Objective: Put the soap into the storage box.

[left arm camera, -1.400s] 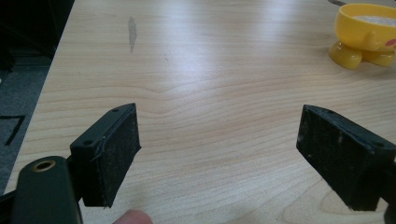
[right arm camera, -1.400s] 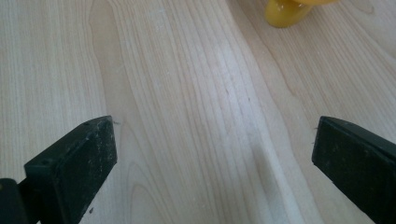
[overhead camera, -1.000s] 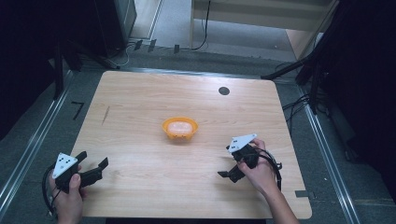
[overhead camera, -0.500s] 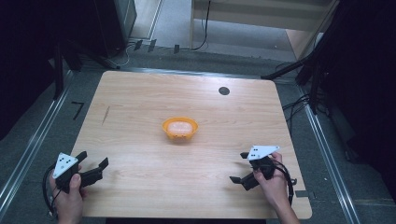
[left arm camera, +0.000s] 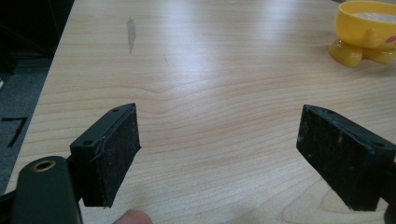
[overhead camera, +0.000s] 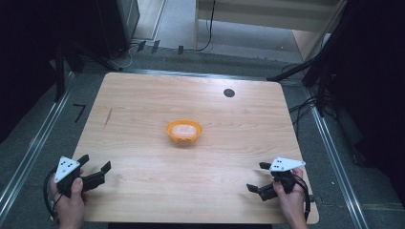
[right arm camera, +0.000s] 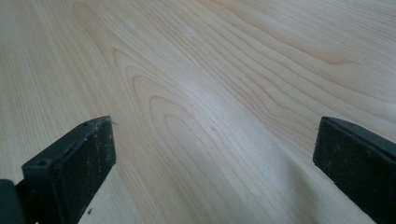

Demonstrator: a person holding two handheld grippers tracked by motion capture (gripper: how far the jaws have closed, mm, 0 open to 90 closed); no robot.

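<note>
High view: both grippers wide, bowl in the middle

My left gripper and right gripper rest at the near corners of the table, jaws spread, holding nothing. The yellow bowl stands mid-table, well apart from both.

A small orange bowl stands upright on the table, near its middle, a little closer to the far edge. It rests on small round feet. Inside there is something pale, too blurred to tell.
</note>
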